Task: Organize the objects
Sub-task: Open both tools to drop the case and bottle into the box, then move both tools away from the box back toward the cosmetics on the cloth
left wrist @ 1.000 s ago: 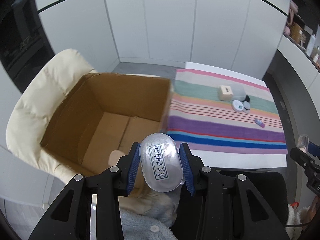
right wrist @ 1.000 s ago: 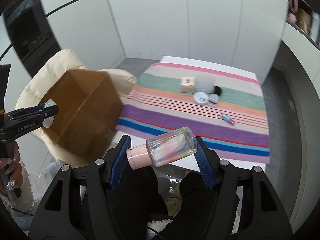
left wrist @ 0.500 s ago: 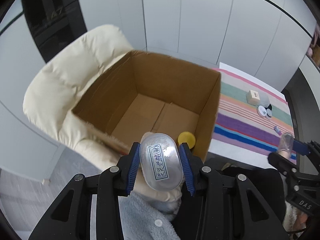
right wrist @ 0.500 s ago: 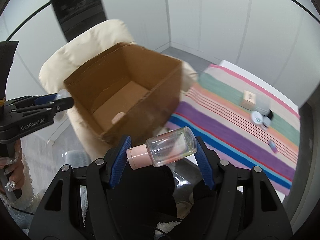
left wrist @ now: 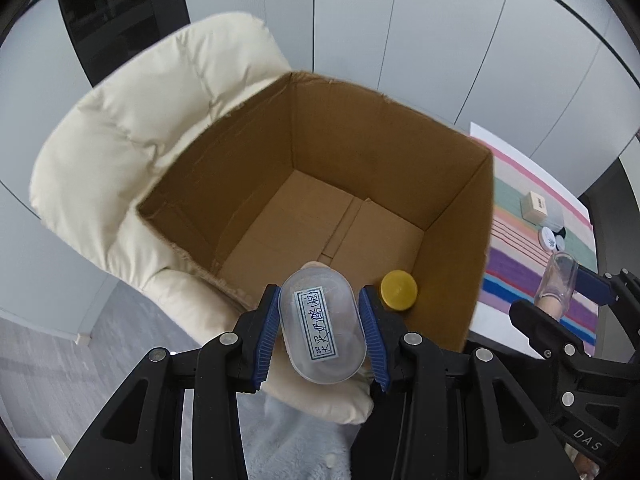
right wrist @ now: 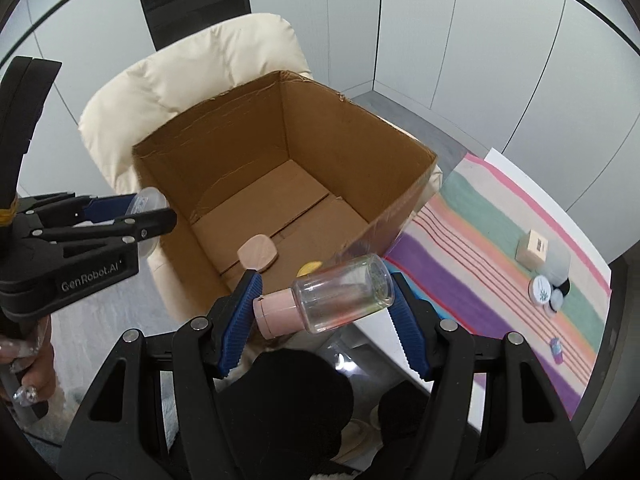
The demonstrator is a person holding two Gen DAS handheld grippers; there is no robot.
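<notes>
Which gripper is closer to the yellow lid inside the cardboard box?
Left. The left gripper hangs right beside the yellow lid above the cardboard box; the right gripper is outside, over the striped cloth.

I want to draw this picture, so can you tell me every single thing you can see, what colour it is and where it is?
cardboard box: one, brown, open, on the cream chair.
chair: one, cream, padded, under the box.
yellow lid: one, on the box floor by a wall.
pink flat piece: one, on the box floor.
striped cloth: one, many colours, on the table beside the box.
small wooden box: one, beige, on the cloth.
round jars: about three, white and dark, beside the wooden box.
tiny purple item: one, near the cloth's edge.
clear capsule case: one, with a label, in the left gripper.
clear bottle: one, pink cap, in the right gripper.
hand: one, holding the left gripper's handle.
</notes>
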